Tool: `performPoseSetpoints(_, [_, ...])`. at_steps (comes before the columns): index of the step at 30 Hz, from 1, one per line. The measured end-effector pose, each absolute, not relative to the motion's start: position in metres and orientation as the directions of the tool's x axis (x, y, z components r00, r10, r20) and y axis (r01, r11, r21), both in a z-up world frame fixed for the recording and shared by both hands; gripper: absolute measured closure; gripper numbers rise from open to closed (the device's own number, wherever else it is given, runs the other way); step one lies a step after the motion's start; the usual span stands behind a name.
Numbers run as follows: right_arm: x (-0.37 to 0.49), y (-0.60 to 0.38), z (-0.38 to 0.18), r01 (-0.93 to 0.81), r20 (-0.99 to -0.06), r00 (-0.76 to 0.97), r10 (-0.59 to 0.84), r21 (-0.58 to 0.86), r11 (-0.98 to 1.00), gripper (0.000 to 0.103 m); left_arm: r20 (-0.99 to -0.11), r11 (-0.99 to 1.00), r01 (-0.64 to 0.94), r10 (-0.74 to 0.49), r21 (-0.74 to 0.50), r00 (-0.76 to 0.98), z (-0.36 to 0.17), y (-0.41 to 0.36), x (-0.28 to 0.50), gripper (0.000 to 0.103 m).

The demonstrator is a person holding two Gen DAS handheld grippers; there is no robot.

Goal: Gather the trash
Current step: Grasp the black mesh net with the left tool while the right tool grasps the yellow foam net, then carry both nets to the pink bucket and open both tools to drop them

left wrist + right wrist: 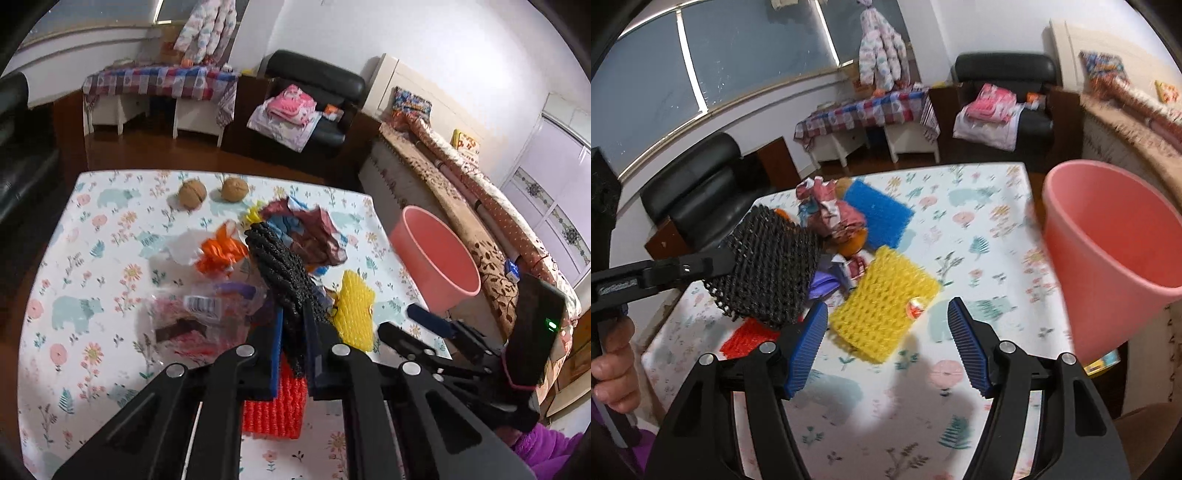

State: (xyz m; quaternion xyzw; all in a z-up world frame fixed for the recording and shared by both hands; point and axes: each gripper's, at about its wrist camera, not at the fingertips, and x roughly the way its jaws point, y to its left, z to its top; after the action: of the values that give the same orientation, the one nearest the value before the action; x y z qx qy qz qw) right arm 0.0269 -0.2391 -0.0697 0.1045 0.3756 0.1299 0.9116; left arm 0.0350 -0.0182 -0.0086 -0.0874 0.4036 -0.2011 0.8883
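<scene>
My left gripper [295, 317] is shut on a black foam net [280, 266] and holds it above the litter on the floral table [74, 295]. The right wrist view shows that net [772, 266] lifted off the cloth, gripped from the left. My right gripper [887, 308] is open with nothing between its blue pads [809, 343]; it hovers over a yellow foam net [882, 288] lying flat. A pink bucket [1108, 251] stands at the table's right edge, to the right of both grippers. A red foam net [275, 406] lies under the left gripper.
A blue foam net [877, 214], crumpled wrappers [310, 232], orange plastic [219, 251] and a clear packet [195, 321] lie mid-table. Two walnuts [192, 195] sit near the far edge. A hand [613, 369] holds the left gripper's handle. Armchairs and a bed surround the table.
</scene>
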Motion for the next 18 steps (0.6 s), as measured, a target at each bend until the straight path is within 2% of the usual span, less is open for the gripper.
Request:
performPoseSetpoints(4, [0.043, -0.229, -0.083, -0.137, -0.716, 0.618, 0.325, 0.309, 0.941, 0.044, -0.657, 0.896, 0.292, -0.445, -0.336, 0.608, -0.003, -0.008, 0.031, 0.094])
performPoseSetpoints(7, [0.051, -0.222, -0.093, -0.112, -0.764, 0.573, 0.297, 0.286, 0.952, 0.055, -0.651, 0.894, 0.287, -0.447, -0.344, 0.613, -0.001, -0.002, 0.029, 0.094])
performPoseSetpoints(9, [0.051, -0.221, -0.094, -0.100, -0.770, 0.573, 0.279, 0.273, 0.957, 0.070, -0.646, 0.892, 0.282, -0.452, -0.355, 0.615, -0.001, 0.003, 0.029, 0.094])
performPoseSetpoints(12, [0.048, -0.222, -0.093, -0.094, -0.770, 0.572, 0.284, 0.282, 0.955, 0.086, -0.639, 0.892, 0.280, -0.451, -0.356, 0.623, 0.000, 0.006, 0.027, 0.094])
performPoseSetpoints(14, [0.044, -0.224, -0.090, -0.094, -0.765, 0.578, 0.283, 0.282, 0.955, 0.092, -0.631, 0.891, 0.280, -0.452, -0.358, 0.631, 0.003, 0.009, 0.024, 0.094])
performPoseSetpoints(18, [0.035, -0.231, -0.078, -0.097, -0.736, 0.610, 0.294, 0.299, 0.949, 0.093, -0.614, 0.888, 0.284, -0.456, -0.362, 0.643, 0.010, 0.011, 0.018, 0.094])
